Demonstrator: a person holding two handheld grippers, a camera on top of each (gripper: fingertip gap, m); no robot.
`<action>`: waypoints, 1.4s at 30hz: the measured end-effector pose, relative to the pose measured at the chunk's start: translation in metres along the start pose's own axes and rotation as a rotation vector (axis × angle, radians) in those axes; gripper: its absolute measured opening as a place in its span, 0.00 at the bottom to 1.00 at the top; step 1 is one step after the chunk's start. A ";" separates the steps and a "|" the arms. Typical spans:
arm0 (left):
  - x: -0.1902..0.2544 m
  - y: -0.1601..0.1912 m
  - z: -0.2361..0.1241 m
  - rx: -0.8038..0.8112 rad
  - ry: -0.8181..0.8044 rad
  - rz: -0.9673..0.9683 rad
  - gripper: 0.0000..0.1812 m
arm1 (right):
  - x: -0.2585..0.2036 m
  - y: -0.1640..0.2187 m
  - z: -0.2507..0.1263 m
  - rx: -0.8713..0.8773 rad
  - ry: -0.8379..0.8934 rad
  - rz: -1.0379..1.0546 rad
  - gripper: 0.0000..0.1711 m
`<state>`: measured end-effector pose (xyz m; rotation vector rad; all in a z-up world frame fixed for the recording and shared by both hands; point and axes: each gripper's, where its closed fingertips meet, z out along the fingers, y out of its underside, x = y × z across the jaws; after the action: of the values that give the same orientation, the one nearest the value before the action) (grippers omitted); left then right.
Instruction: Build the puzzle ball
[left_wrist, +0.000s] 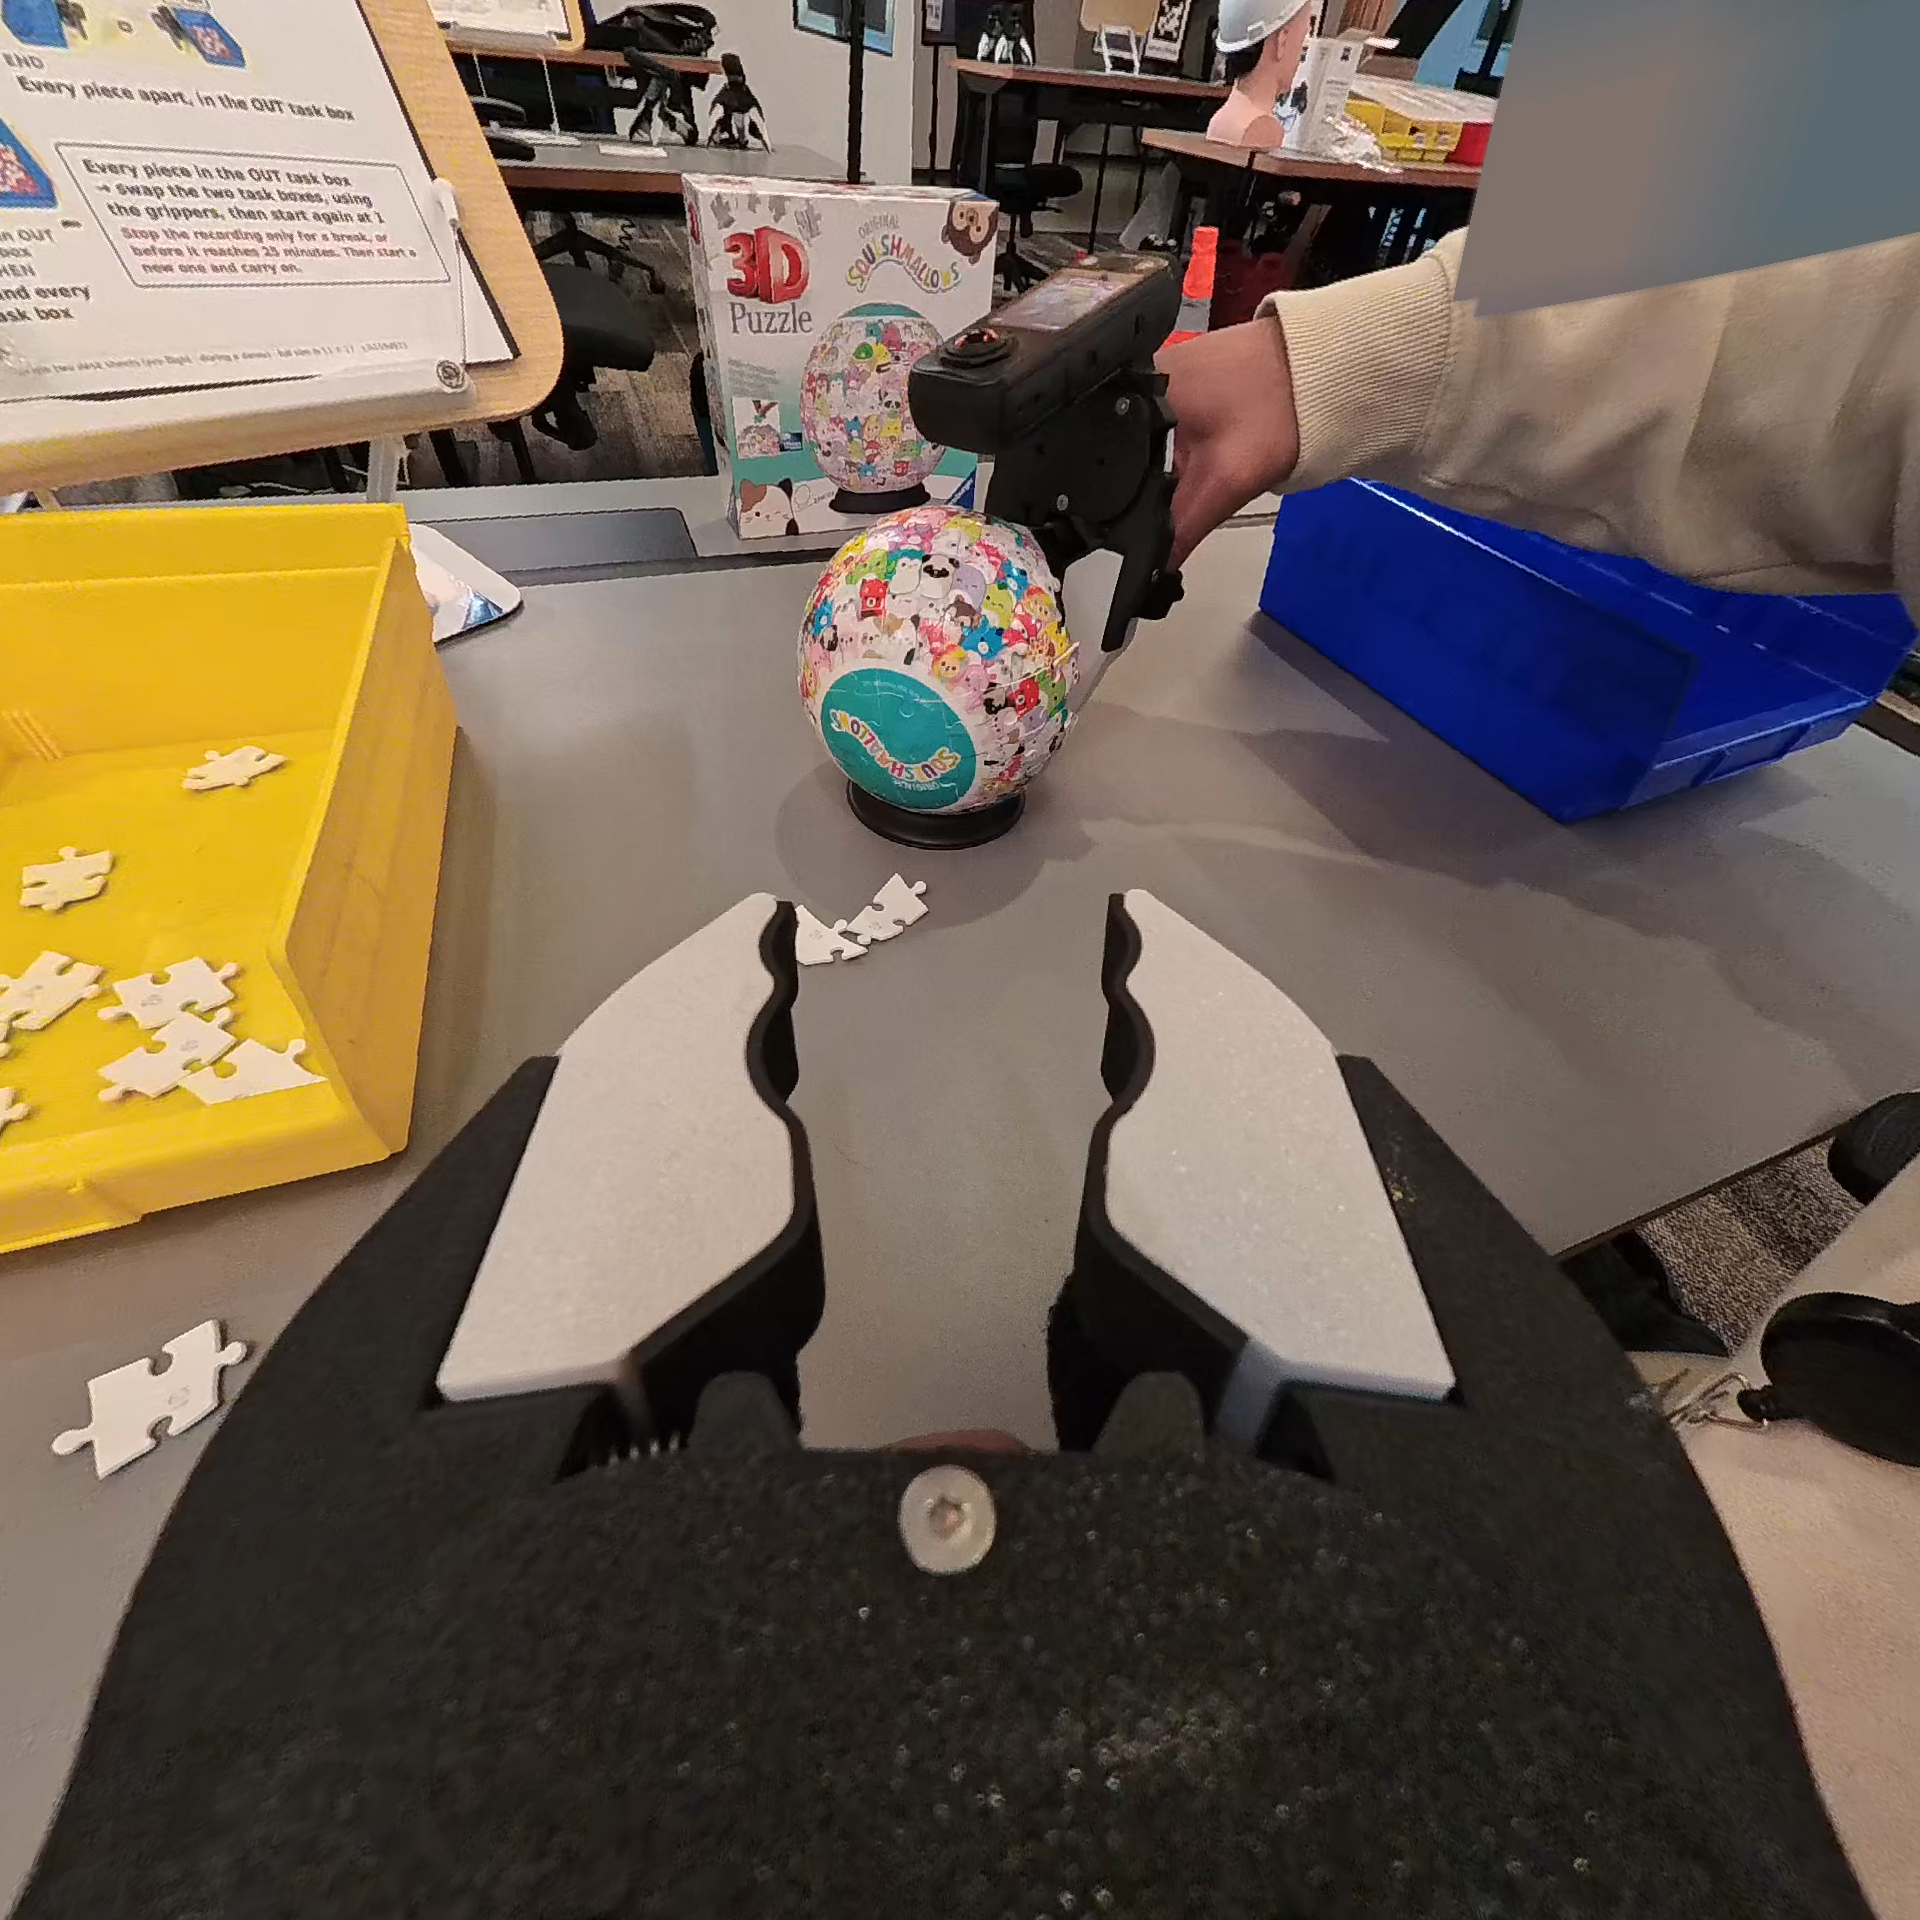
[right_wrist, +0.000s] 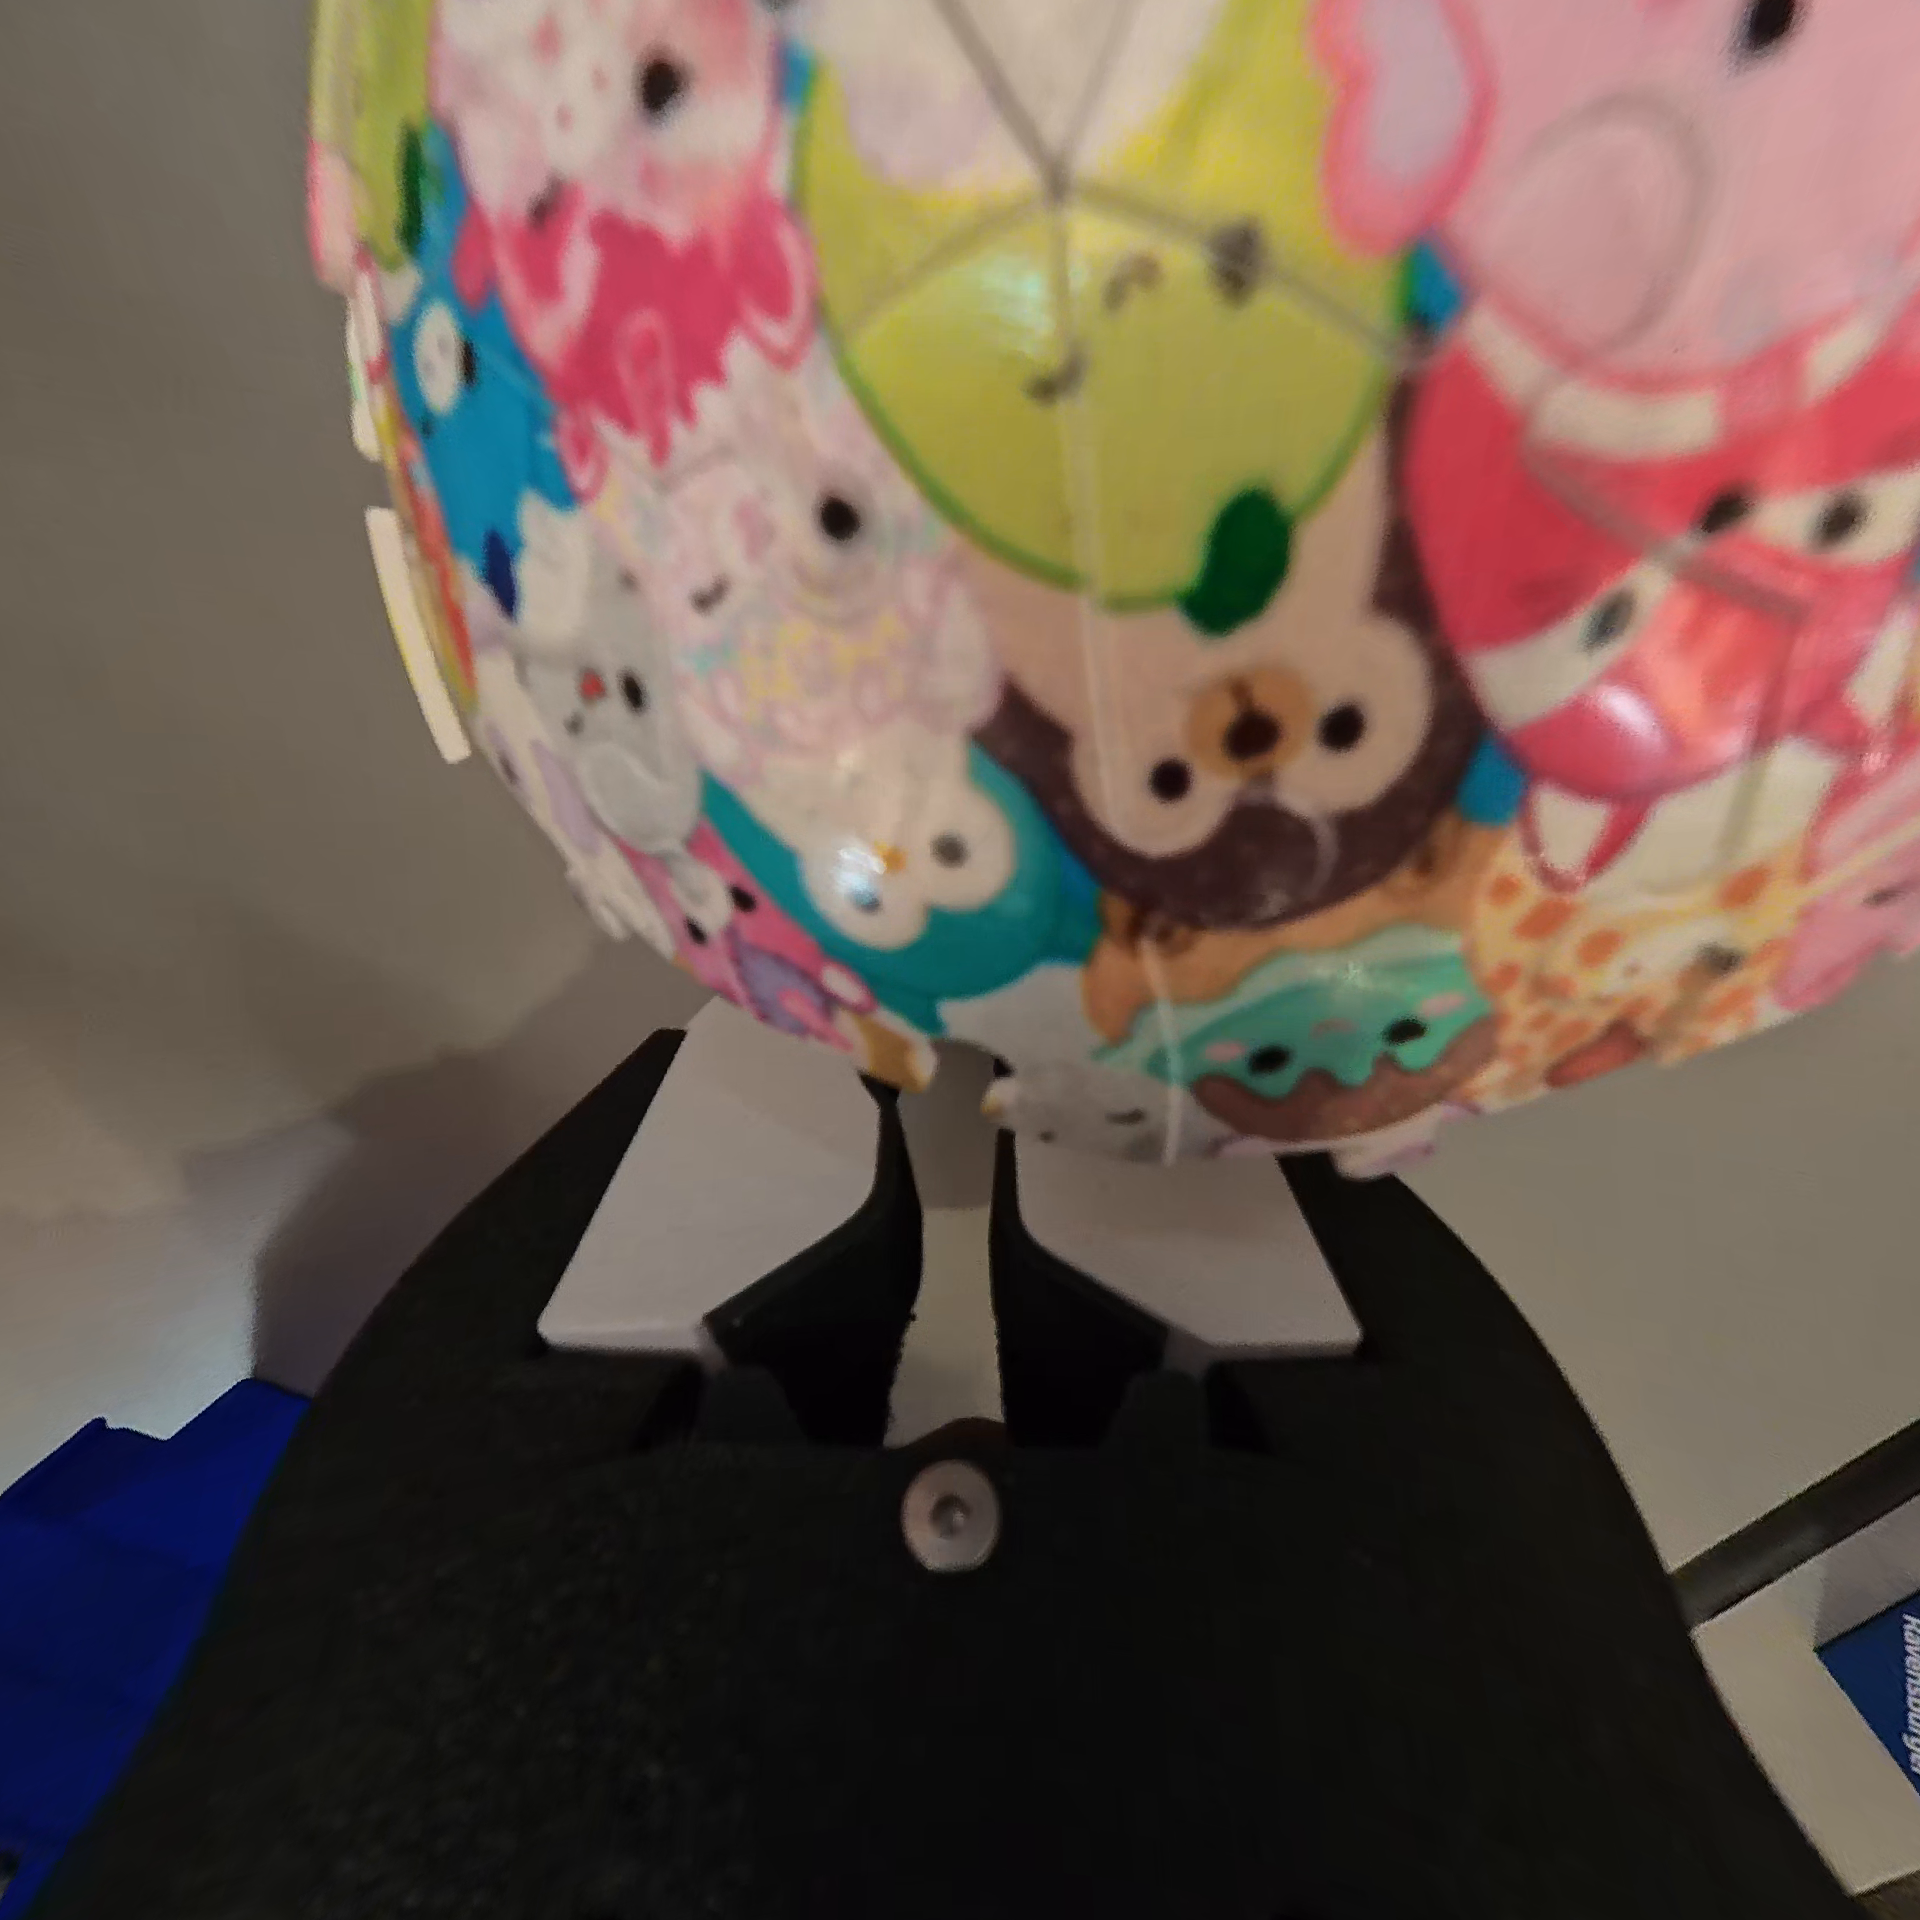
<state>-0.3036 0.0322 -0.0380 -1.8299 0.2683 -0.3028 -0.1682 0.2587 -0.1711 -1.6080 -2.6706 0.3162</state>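
Note:
The colourful puzzle ball (left_wrist: 935, 644) stands on a black ring stand (left_wrist: 935, 821) in the middle of the grey table. My left gripper (left_wrist: 948, 920) is open and empty, low over the table in front of the ball. Two white loose pieces (left_wrist: 862, 920) lie by its left fingertip. My right gripper (left_wrist: 1127, 613), held by a hand, is at the ball's right side. In the right wrist view the ball (right_wrist: 1091, 520) fills the frame. The right gripper (right_wrist: 940, 1081) has its jaws a narrow gap apart, pinching a puzzle piece (right_wrist: 992, 1091) at the ball's edge. The tips are partly hidden.
A yellow bin (left_wrist: 353, 831) with several white pieces stands at the left. A blue bin (left_wrist: 1538, 665) stands at the right. The puzzle box (left_wrist: 831, 343) stands behind the ball. One loose piece (left_wrist: 156, 1392) lies near the front left. An instruction board (left_wrist: 239, 208) leans at the back left. The grippers' ends are close to 30 centimetres from one another.

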 end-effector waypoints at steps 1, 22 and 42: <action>0.000 0.000 0.000 0.000 -0.001 0.002 0.31 | 0.000 0.000 0.000 0.000 0.002 0.003 0.05; 0.008 0.031 0.068 -0.078 0.053 0.104 0.31 | -0.039 0.021 -0.049 0.229 0.382 0.560 0.05; 0.009 0.030 0.135 0.089 0.070 0.047 0.29 | -0.116 0.010 0.022 0.566 0.535 1.093 0.11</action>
<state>-0.2504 0.1427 -0.1016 -1.7249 0.3410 -0.3415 -0.1067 0.1577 -0.1832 -2.2787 -1.0098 0.4712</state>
